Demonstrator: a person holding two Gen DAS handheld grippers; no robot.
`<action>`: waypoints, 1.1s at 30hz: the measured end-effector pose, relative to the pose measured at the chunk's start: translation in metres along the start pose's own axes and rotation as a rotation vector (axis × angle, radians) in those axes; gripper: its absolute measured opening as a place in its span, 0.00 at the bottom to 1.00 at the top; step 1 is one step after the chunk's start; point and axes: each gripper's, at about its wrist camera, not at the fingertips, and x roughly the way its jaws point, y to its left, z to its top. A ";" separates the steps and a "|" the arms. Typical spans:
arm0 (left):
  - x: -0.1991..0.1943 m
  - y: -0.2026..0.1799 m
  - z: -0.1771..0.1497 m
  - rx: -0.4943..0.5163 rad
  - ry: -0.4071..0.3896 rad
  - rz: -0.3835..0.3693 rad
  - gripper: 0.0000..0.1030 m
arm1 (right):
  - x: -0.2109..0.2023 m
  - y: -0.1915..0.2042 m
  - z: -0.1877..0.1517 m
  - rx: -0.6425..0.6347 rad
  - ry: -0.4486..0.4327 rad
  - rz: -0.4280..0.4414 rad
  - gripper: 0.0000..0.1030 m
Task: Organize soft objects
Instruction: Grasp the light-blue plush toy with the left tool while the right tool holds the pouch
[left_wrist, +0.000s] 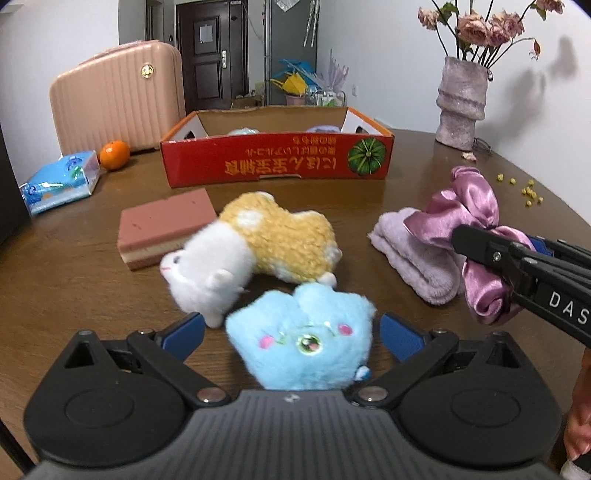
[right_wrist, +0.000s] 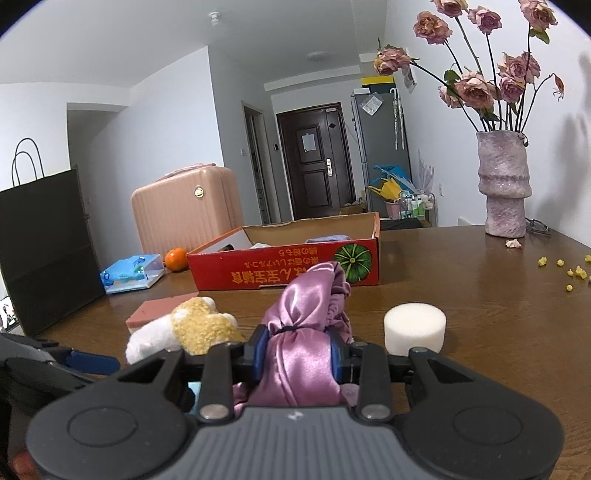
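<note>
A: Item one, soft goods. What does the right hand-held gripper (right_wrist: 298, 356) carry?
B: A pink satin scrunchie (right_wrist: 308, 325), pinched tight between its blue pads, bunched up ahead of them.
A: And the left hand-held gripper (left_wrist: 291, 332)?
B: Jaws wide. A blue plush toy (left_wrist: 301, 339) sits between the pads; neither pad presses on it.
A: Beyond that gripper?
B: A white and yellow plush animal (left_wrist: 258, 247) just ahead, touching the blue one. A pink layered sponge (left_wrist: 162, 229) ahead to its left, a folded lilac cloth (left_wrist: 410, 258) ahead to its right.
A: Farther out?
B: A red cardboard box (left_wrist: 277, 158) on the counter (left_wrist: 74, 295), well ahead, with soft pieces inside. A white foam cylinder (right_wrist: 414, 326) just right of the right gripper's pads.
</note>
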 end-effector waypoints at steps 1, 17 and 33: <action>0.002 -0.002 0.000 0.000 0.006 0.004 1.00 | 0.001 0.000 0.000 -0.001 0.003 -0.004 0.31; 0.029 -0.007 -0.002 -0.030 0.077 0.022 0.99 | 0.004 -0.001 -0.002 0.004 0.027 -0.010 0.31; 0.003 -0.010 -0.002 0.022 -0.030 -0.060 0.82 | 0.007 -0.001 -0.002 0.007 0.038 -0.011 0.31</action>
